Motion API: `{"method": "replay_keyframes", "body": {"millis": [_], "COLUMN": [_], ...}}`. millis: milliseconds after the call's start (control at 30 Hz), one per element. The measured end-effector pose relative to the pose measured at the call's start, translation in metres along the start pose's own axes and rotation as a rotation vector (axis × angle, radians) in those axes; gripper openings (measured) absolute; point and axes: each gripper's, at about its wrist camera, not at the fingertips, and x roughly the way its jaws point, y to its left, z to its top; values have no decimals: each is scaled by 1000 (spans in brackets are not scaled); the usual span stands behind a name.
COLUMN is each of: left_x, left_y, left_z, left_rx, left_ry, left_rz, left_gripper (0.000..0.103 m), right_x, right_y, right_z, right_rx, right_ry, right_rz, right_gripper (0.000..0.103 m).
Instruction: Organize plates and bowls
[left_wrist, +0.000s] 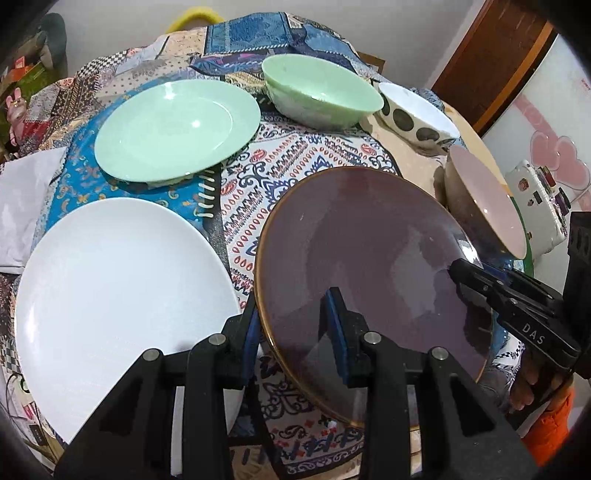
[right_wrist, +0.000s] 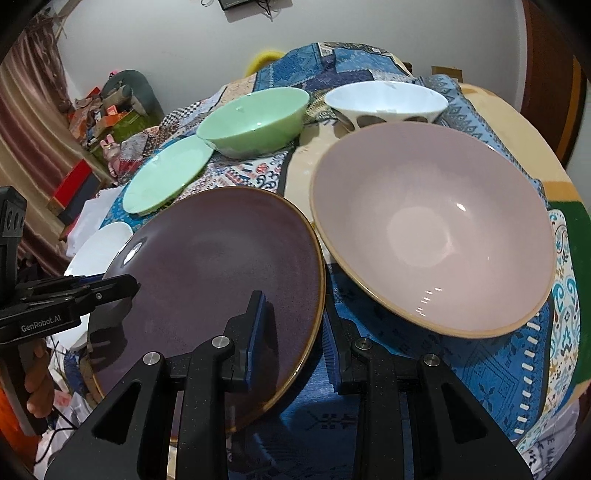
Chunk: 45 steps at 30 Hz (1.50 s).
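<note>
Both grippers on one dark purple plate, gold-edged, tilted, lifted off the patterned cloth

Left gripper: jaws narrow, rim of the purple plate between the blue pads, one finger under the left edge and one on the upper face. Reads as clamped on the rim

Right gripper: jaws narrow as well, the plate's right rim passing between them, left pad on the plate's face, right pad just outside the edge. Reads as gripping the same plate from the opposite side

Left of the left jaws, just beside: white plate, flat on the cloth. Beyond the left jaws: green plate, and past it a green bowl. Further right of that, a white bowl with dark spots

Right of the right jaws, close: pink bowl with tan rim; the purple plate's edge looks to touch or overlap its near side, cannot tell which
</note>
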Motion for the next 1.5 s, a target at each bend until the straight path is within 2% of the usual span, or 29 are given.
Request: {"method": "replay_keyframes", "body": {"millis": [267,367,733,933,1000,1067,1233,1500], "left_x": [6,0,-46,-85,-96,-108,-128,-139], "left_y": [2,-3,0,8,13,20,42,92], "left_z": [0,-1,-5,-8,-10,-13,-19,-37], "left_rx": [-7,25,8,-11,-16,-24,-53,-116], "left_ry": [16,-9,-107,-192,-213,-237,-264,-255], "left_rz": [16,54,72,106,121,138,182,259], "left_gripper": [34,34,35,54,64,66,75,77], "right_x": [1,-1,-31,-47,-52,-53,-53,-31], "right_y": [1,4,10,24,32,39,66,113], "right_z": [1,3,5,11,16,19,30,44], "right_rx": [-3,-26,-52,-77,-99,-115,-167,-274], "right_ry": [19,17,-36,-87,-105,-120,-148,-139], "right_rz": [-18,-42,-53,-41,-37,-31,0,58], "right_gripper": [27,27,29,40,45,51,57,58]}}
